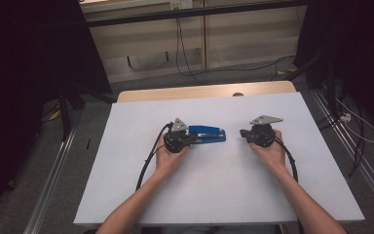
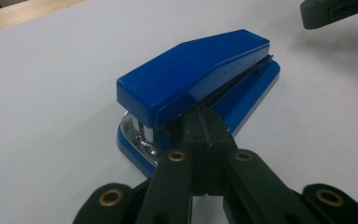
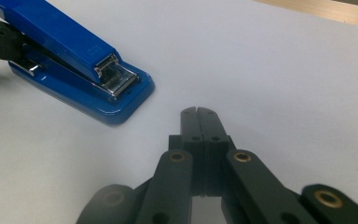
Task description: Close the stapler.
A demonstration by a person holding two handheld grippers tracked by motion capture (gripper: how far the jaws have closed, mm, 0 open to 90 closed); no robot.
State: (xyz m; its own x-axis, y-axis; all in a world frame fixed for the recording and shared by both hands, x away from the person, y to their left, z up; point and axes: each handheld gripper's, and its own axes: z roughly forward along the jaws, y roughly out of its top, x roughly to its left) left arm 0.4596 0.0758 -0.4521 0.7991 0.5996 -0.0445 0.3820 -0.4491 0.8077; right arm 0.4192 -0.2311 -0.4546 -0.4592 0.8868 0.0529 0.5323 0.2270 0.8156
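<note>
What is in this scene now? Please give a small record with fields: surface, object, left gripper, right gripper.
surface: white table
object: blue stapler, lying flat on the table
left gripper: shut, its tip at the side of the stapler near the gap between top and base; a grip cannot be confirmed
right gripper: shut, holding nothing, apart from the stapler

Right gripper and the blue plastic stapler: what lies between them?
Nothing: bare white table separates the right gripper from the blue plastic stapler in the right gripper view.

Blue stapler [image 2: 200, 70] with silvery metal mouth; 2 black tongs, brass-coloured rivets; white worktop [image 1: 224, 190], pale wood edge.
</note>
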